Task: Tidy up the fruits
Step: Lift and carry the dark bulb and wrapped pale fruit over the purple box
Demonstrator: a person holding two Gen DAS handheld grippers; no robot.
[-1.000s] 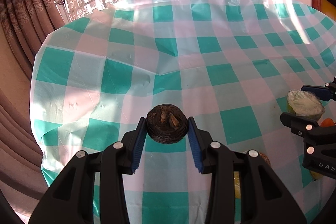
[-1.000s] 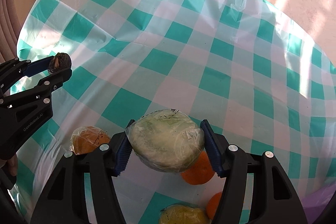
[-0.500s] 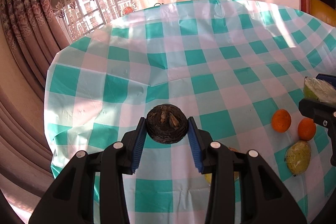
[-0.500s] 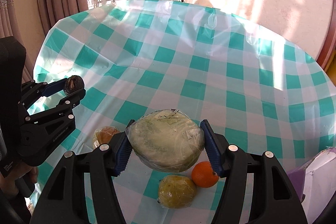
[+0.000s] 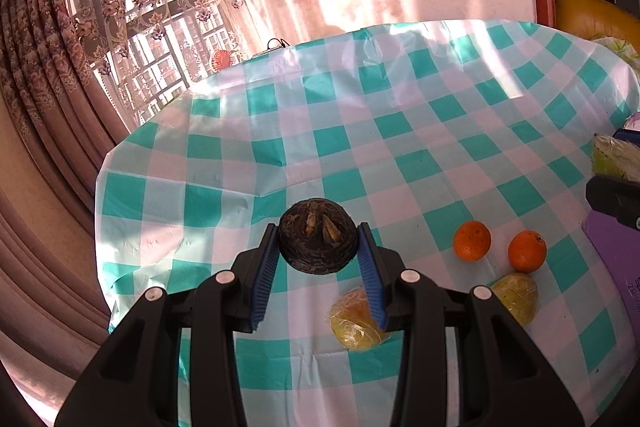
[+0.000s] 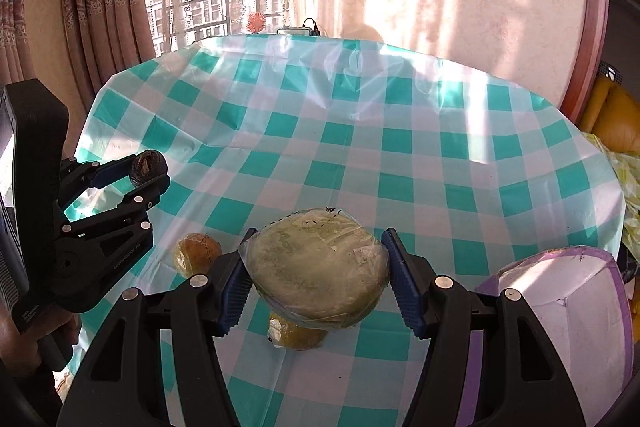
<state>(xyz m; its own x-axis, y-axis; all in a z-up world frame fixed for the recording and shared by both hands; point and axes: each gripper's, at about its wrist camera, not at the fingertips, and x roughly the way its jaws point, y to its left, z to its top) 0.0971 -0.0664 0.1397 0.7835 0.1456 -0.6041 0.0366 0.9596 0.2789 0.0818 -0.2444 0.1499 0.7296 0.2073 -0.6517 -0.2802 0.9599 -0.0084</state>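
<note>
Checked tablecloth (image 5: 400, 155), wrapped fruit (image 5: 354, 323) half-hidden behind left claw (image 5: 318, 263)

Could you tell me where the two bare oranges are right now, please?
In the left wrist view, the two oranges sit side by side on the checked tablecloth at lower right, just beyond a wrapped yellow fruit.

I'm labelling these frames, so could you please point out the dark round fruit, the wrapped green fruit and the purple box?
dark round fruit (image 5: 317, 235), left wrist view, top face.
wrapped green fruit (image 6: 320, 263), right wrist view, centre.
purple box (image 6: 560, 291), right wrist view, white inside wall.
</note>
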